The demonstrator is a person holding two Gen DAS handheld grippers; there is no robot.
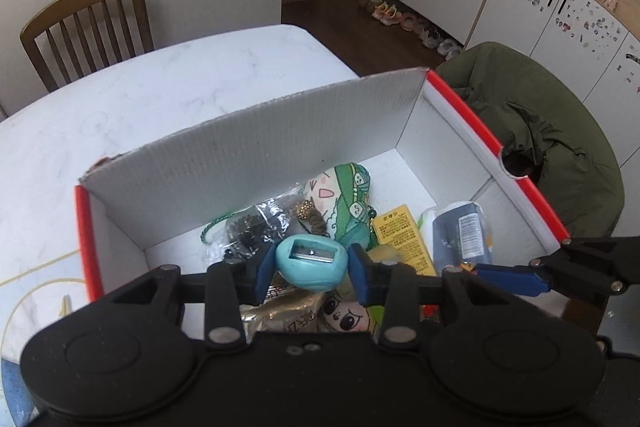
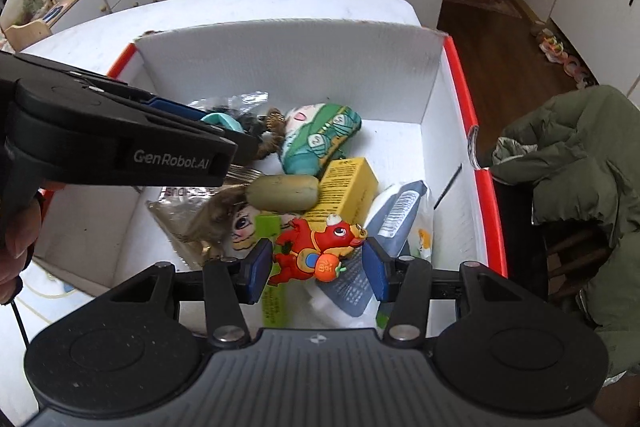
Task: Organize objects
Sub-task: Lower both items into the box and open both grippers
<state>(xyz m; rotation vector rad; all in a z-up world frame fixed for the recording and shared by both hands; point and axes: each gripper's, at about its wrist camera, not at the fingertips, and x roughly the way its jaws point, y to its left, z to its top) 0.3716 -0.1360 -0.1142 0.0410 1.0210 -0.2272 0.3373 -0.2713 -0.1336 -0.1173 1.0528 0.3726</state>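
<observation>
Teal plastic fills my left gripper (image 1: 311, 270): its pads clamp a pencil sharpener (image 1: 310, 262) above the near-left part of the cardboard box (image 1: 256, 143). To its right, my right gripper (image 2: 318, 263) brackets a red ox charm (image 2: 316, 251) over the box's near side; whether it pinches, I cannot tell. Most trinkets already lie inside, so I judge only these two remain to drop.
</observation>
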